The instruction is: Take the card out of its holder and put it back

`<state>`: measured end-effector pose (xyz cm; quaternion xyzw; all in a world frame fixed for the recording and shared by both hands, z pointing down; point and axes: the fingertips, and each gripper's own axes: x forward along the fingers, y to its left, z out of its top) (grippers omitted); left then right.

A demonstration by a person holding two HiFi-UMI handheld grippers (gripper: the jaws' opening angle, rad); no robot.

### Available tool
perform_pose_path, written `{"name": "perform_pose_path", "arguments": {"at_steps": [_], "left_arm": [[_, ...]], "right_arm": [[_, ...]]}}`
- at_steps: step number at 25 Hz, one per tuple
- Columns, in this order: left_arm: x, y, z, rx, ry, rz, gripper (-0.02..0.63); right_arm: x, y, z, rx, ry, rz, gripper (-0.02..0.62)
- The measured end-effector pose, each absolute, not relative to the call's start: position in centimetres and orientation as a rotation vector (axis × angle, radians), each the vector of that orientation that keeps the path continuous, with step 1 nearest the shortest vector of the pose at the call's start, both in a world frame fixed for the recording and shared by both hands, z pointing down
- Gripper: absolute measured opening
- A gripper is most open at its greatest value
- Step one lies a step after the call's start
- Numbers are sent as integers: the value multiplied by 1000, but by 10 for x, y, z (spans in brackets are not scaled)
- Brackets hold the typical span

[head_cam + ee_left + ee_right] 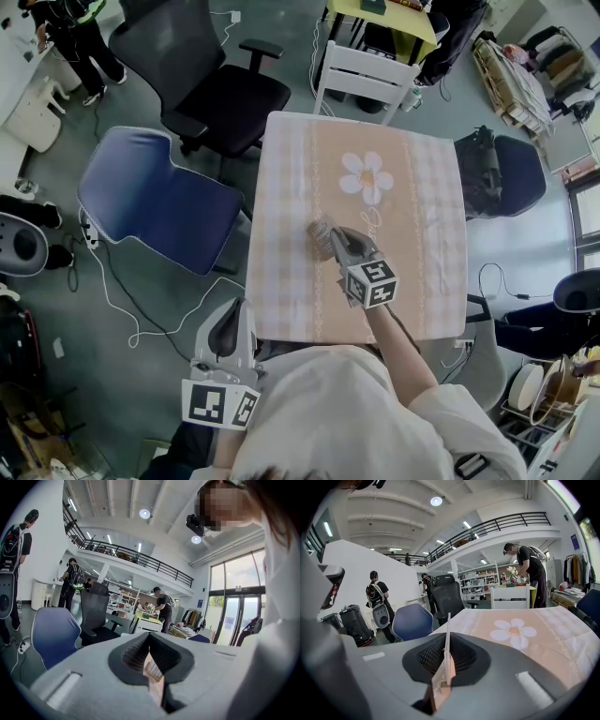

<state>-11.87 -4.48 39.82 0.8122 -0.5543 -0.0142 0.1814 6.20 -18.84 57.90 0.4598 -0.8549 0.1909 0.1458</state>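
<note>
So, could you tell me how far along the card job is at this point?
Taking out looks done: the left gripper is shut on a thin printed piece, apparently the card, off the table. In hand: the right gripper pinches another flat piece, likely the holder, over the table. Left: sliding the card back in.

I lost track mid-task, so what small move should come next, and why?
Probably carry the left gripper toward the right gripper: its jaws pinch the barcode-printed card, off beside the table, while the right one pinches what looks like the holder over it.
</note>
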Motion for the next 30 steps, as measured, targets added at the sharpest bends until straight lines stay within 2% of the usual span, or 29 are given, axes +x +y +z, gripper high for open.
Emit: {"name": "perform_pose_path", "arguments": {"at_steps": [30], "left_arm": [[-122, -45, 397, 2288, -1578, -49, 0]], "right_arm": [[64, -190, 581, 1343, -2442, 568, 15]]}}
